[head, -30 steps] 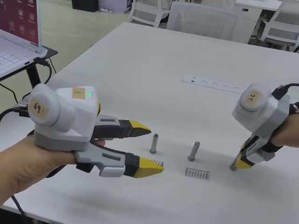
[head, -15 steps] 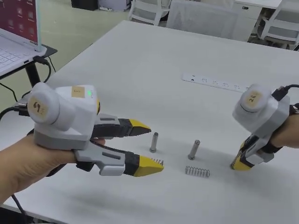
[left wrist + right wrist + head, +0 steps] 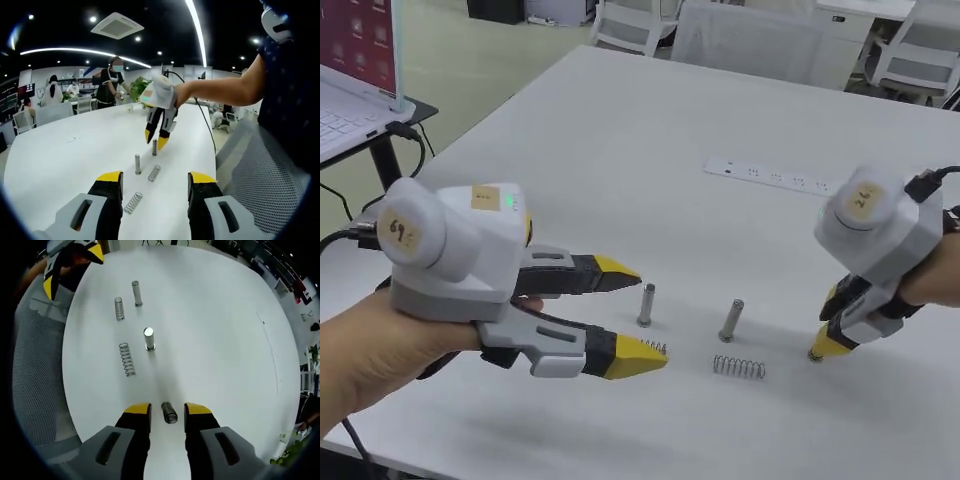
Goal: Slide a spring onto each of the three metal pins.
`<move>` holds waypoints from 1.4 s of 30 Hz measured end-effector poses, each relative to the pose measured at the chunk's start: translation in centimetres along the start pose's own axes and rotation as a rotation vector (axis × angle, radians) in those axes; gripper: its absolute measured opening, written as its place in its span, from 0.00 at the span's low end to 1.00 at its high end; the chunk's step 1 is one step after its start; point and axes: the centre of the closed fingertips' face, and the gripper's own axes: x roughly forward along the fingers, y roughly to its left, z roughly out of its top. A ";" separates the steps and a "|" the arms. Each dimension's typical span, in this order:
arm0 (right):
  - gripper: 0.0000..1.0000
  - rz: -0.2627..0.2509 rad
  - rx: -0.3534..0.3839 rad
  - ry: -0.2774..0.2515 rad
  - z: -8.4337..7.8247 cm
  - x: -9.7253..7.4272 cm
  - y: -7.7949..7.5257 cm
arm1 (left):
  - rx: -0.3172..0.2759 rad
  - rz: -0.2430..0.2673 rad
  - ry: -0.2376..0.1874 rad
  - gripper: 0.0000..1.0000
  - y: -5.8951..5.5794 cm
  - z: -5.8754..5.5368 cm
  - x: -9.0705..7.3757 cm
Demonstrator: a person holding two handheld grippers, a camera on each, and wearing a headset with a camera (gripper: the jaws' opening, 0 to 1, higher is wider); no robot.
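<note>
At the lower left of the head view, your left gripper (image 3: 653, 315) is wide open and empty, pointing right across the table (image 3: 620, 150). The near spring (image 3: 132, 202) lies flat just beside its lower jaw tip. In the left gripper view it sits low between the jaws, closer to the left one, with its long axis roughly along the way the gripper points. Just beyond those tips the first pin (image 3: 646, 303) stands upright and bare. To its right the second pin (image 3: 731, 320) is also upright and bare. Just below it in the frame lies the middle spring (image 3: 739, 367), long axis running left to right, about midway between your two grippers. At the lower right, your right gripper (image 3: 828, 346) points down over the third pin (image 3: 169, 412), which appears to carry a spring. In the right gripper view its jaws stand a narrow gap apart on either side of that pin, not touching it. One pin looks done and two remain. Your left gripper is nearer the near spring, which you would need to stand upright to drop over the first pin.
</note>
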 end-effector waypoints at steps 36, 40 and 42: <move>0.18 0.101 -0.180 -0.011 4.3 2.7 5.1 | 0.016 -0.010 0.015 0.46 -0.2 -0.1 0.1; 0.16 0.112 -0.172 -0.009 4.1 3.4 5.3 | 0.017 -0.013 0.020 0.46 -0.3 -0.2 0.2; 0.15 0.118 -0.171 -0.004 3.9 3.6 5.4 | 0.017 -0.015 0.021 0.46 -0.3 -0.3 0.3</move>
